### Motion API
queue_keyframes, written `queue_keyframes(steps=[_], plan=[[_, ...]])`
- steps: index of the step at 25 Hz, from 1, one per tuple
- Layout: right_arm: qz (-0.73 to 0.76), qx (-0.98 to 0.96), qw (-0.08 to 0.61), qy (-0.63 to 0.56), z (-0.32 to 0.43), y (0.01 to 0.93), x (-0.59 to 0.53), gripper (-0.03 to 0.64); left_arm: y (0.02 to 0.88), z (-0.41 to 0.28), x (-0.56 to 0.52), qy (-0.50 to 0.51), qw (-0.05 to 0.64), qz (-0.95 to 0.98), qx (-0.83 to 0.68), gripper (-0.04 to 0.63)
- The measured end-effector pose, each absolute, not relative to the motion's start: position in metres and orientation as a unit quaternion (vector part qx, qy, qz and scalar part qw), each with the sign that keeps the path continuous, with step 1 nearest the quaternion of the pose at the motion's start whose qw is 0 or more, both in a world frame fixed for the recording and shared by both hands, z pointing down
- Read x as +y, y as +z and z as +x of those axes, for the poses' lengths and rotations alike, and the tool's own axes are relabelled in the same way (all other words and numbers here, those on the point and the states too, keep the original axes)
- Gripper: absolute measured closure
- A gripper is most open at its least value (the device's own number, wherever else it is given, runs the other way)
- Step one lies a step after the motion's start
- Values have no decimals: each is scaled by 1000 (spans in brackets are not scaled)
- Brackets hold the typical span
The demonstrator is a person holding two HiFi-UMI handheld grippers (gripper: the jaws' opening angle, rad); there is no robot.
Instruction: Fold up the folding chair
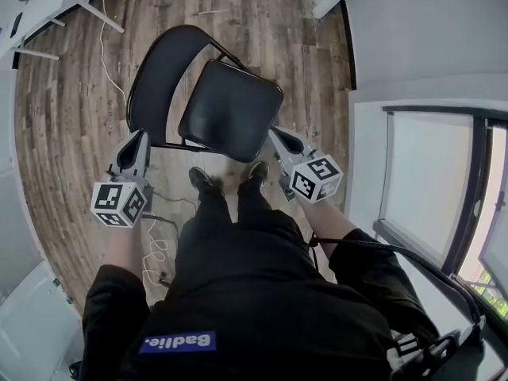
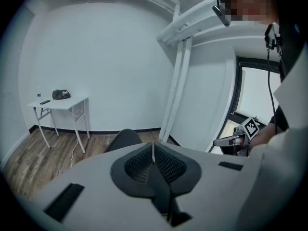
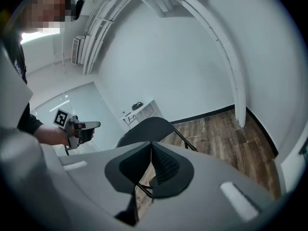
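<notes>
Chair (image 1: 230, 109) is open on the wood floor (image 1: 71, 117), right ahead of the person's shoes (image 1: 205, 179), seat near, back far. L gripper (image 1: 141, 136) and R gripper (image 1: 275, 132) flank the seat's near edge, one per side. Both are clenched on nothing, no grip on the chair. Prob staged that way to take seat/frame from both sides; jaws must open first. Around: white table (image 1: 48, 10) far left, cable (image 1: 103, 50) trailing on the floor, window (image 1: 432, 181) close on R. Feet sit just by the seat front and could foul the fold.
</notes>
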State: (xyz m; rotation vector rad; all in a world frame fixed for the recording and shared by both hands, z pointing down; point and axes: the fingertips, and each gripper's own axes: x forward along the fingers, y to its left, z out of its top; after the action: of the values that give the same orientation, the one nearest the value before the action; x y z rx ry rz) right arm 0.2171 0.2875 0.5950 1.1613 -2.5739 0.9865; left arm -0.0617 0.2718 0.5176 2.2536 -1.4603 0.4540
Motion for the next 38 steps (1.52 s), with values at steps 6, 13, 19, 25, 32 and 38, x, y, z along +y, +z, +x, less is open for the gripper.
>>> queue_keyframes(steps=[6,13,19,25,32,38], plan=[[413,-831,87,363,225,659,275,614,563,-97,246,207,217,789,-537,589],[431,-807,104,391,216,724,270,608,606,-133,221,248,222,780,-530,537],[445,-777,121,429,216,785,275,541,645,-159,208,285,224,767,-529,475],[481,-716,128,489,247,867,284,436,671,-172,199,307,229,760,-525,422],[490,-656,71,570,283,960,282,310,699,-167,178,310,240,764,-513,396],[486,-638,43,595,300,1018,273,272,713,-160,170,303,236,774,-503,394]])
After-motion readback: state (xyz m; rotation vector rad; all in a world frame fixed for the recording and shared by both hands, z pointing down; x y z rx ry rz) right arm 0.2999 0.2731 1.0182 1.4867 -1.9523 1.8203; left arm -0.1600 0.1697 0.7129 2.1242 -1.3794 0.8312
